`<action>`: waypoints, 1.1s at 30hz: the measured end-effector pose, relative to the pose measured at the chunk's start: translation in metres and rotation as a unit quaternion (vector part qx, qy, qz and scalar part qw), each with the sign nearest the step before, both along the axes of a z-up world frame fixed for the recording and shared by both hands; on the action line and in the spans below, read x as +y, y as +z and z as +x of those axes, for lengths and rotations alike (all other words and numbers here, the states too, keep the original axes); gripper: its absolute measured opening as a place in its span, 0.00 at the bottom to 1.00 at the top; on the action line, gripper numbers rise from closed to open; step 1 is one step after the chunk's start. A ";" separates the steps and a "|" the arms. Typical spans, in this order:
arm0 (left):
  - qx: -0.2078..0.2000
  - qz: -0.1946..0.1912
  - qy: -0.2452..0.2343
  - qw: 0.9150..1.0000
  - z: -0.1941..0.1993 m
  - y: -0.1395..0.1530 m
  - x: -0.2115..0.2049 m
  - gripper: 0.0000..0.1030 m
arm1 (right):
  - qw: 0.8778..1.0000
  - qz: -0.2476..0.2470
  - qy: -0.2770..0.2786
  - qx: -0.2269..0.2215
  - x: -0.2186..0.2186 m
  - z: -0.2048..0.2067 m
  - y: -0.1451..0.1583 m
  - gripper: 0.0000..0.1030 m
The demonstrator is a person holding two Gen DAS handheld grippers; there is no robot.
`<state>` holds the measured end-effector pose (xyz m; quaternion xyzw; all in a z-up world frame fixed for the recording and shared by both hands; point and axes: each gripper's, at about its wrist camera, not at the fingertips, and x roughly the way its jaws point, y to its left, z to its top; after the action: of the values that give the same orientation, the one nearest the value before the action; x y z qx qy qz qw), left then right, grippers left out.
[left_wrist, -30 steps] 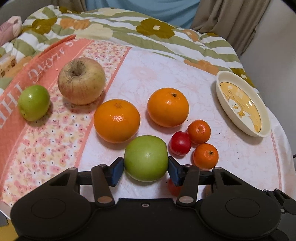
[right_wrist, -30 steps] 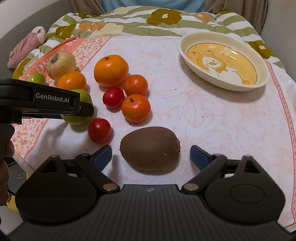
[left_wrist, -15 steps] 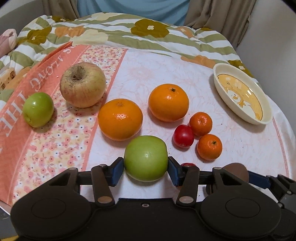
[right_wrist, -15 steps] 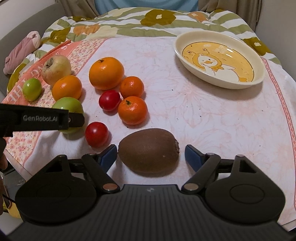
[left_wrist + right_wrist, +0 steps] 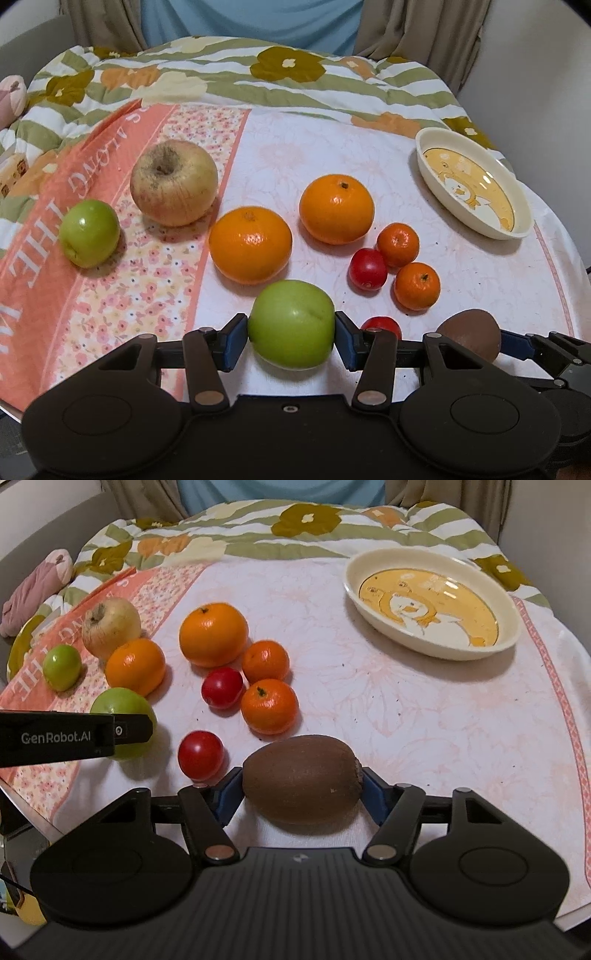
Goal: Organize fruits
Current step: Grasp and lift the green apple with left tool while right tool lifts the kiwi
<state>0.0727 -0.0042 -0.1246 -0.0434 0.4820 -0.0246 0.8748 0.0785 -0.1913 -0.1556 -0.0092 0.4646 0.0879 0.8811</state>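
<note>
My left gripper (image 5: 291, 336) is shut on a large green apple (image 5: 291, 324) and holds it just above the cloth; it also shows in the right wrist view (image 5: 123, 722). My right gripper (image 5: 302, 792) is shut on a brown kiwi (image 5: 303, 783), near the table's front edge; the kiwi shows in the left wrist view (image 5: 470, 334). On the cloth lie two big oranges (image 5: 250, 244) (image 5: 336, 209), two small mandarins (image 5: 398, 244) (image 5: 416, 285), two red tomatoes (image 5: 368, 268) (image 5: 201, 754), a yellowish apple (image 5: 173, 182) and a small green apple (image 5: 89, 232).
A cream oval dish (image 5: 432, 604) with a yellow bear picture stands at the back right. A flowered quilt (image 5: 236, 70) covers the far side. A pink bundle (image 5: 33, 585) lies at the far left. The table's front edge (image 5: 576, 904) is close to my right gripper.
My right gripper has closed from open onto the kiwi. My left gripper has risen and drawn back a little with the green apple still in it.
</note>
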 end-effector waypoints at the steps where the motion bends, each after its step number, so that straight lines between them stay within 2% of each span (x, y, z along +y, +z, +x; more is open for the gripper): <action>1: -0.002 0.000 -0.003 1.000 0.000 0.003 0.000 0.52 | 1.000 0.000 -0.003 -0.003 0.000 -0.001 0.004 0.79; 10: -0.050 0.003 -0.052 0.997 -0.009 0.057 -0.004 0.52 | 0.998 0.001 -0.048 -0.047 -0.007 -0.013 0.061 0.79; 18: -0.104 -0.016 -0.118 0.987 0.005 0.105 -0.015 0.53 | 0.992 0.001 -0.102 -0.079 -0.034 -0.011 0.116 0.79; 22: -0.126 -0.015 -0.138 0.982 0.021 0.119 -0.032 0.53 | 0.989 0.000 -0.116 -0.096 -0.057 0.006 0.138 0.79; 26: -0.133 -0.018 -0.141 0.981 0.041 0.125 -0.057 0.53 | 0.987 -0.006 -0.112 -0.116 -0.083 0.033 0.152 0.79; 33: -0.125 -0.024 -0.140 0.982 0.095 0.117 -0.102 0.53 | 0.989 0.003 -0.099 -0.106 -0.134 0.102 0.151 0.79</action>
<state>0.1674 -0.1065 -0.0072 0.0070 0.3693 -0.1641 0.9147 0.1807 -0.3250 -0.0049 0.0303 0.3671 -0.0002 0.9297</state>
